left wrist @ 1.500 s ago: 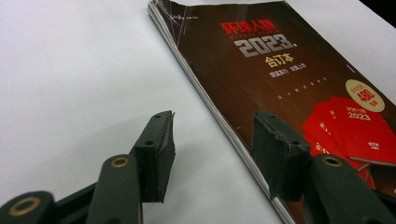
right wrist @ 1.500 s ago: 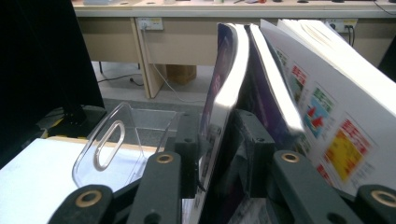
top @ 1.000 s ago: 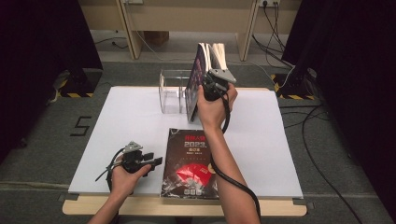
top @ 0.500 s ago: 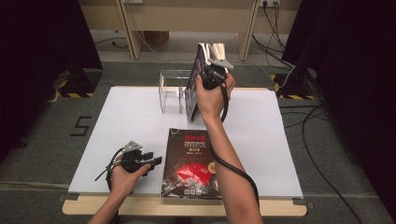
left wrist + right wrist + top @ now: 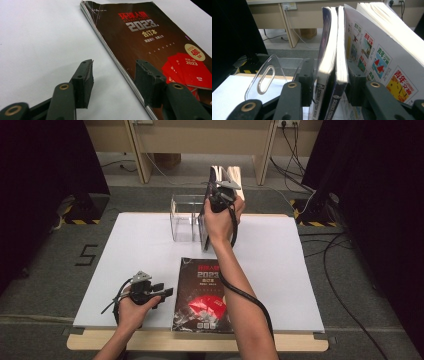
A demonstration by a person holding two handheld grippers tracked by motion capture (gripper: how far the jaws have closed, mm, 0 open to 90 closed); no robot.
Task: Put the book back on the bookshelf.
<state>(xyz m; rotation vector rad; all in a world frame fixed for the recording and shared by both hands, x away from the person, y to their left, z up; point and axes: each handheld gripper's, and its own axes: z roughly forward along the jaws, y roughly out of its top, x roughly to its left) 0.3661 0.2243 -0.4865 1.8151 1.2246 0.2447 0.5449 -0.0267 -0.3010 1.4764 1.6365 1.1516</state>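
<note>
right gripper (image 5: 220, 200): at the far edge of the table (image 5: 300, 270), up at the clear rack (image 5: 184, 217). Jaws clamp two upright magazines (image 5: 332, 60) spine-down, pads pressing both outer covers; they have just been closing a little on the pair.
magazines: stand on edge at the rack's right end, touching each other. A white-covered book (image 5: 384, 62) leans just beside them on the right, fanned pages at its top.
rack: clear divider with a slot handle (image 5: 265, 77) sits left of the clamped pair, with open room between divider and magazines.
left gripper (image 5: 159, 293): near the table's front edge, left of the dark book (image 5: 202, 295). Jaws open, nothing between them.
left gripper pads: one pad over bare table, the other (image 5: 147, 82) over the dark book's left edge; contact can't be told.
dark book: lies flat, cover up, its bottom edge at the table's front edge, its page edge facing the left gripper.
free room: wide bare table left and right of the dark book, and between it and the rack.
</note>
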